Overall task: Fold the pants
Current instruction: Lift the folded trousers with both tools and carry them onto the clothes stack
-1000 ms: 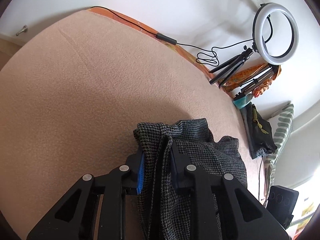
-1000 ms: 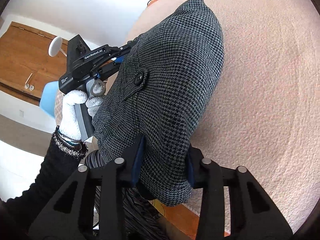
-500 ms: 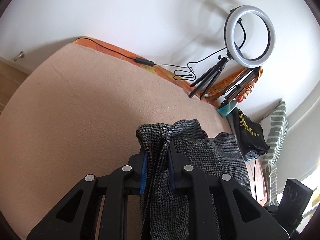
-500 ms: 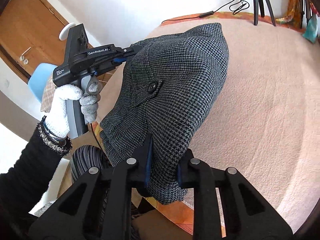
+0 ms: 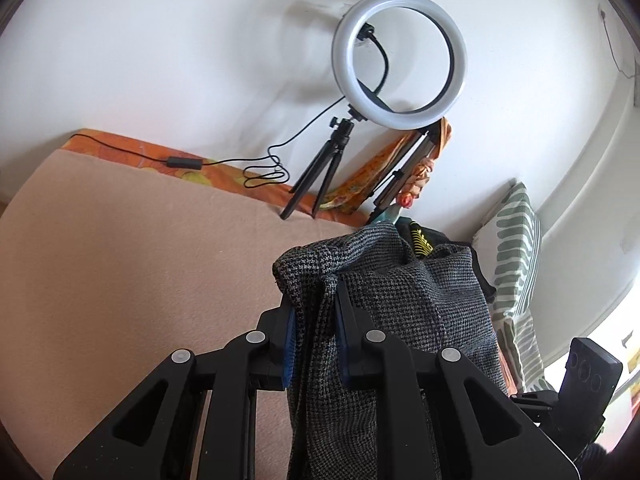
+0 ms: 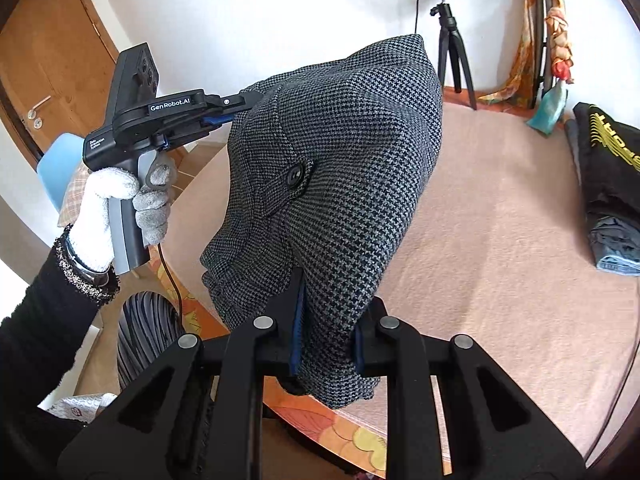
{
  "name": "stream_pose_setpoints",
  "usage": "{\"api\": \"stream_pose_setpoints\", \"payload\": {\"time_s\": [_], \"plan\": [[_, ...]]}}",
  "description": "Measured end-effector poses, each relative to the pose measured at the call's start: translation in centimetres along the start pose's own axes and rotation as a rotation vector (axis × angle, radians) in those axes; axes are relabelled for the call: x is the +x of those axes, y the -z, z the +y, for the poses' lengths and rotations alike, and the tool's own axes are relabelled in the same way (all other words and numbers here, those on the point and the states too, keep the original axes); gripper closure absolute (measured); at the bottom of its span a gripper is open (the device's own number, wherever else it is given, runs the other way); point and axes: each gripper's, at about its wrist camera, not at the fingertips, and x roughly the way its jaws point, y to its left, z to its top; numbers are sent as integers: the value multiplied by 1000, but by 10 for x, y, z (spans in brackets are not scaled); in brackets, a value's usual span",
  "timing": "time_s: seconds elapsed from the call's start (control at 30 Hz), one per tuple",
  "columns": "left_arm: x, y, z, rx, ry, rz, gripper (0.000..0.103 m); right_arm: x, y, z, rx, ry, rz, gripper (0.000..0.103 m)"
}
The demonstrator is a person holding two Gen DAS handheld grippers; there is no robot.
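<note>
You held the pants (image 6: 340, 184) aloft above the blanket (image 6: 500, 280), left gripper (image 5: 314, 334) and right gripper (image 6: 326, 340) each clamped on the cloth. No fold looked laid yet; spreading and folding remained.

Both views are bright and evenly lit by soft daylight. In the left wrist view the lower right edge is overexposed to white at a window (image 5: 616, 328), and a ring light (image 5: 399, 60) casts a faint, blurred shadow on the white wall (image 5: 160, 52) to its left. Strong fisheye distortion bends the blanket (image 5: 120, 248) edge and, in the right wrist view, the door (image 6: 52, 64); dark vignetting fills the corners. The houndstooth weave of the pants (image 6: 352, 168) is sharp, with slight softness toward the frame margins.
</note>
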Motion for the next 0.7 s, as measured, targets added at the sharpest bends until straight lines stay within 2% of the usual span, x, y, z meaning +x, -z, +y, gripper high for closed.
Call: {"api": "stream_pose_setpoints", "payload": {"time_s": [0.4, 0.7], "plan": [[58, -20, -110, 101, 116, -10, 89, -81, 4, -54, 29, 148, -81, 83], [105, -36, -176, 147, 176, -1, 89, -131, -4, -102, 38, 248, -117, 84]]}}
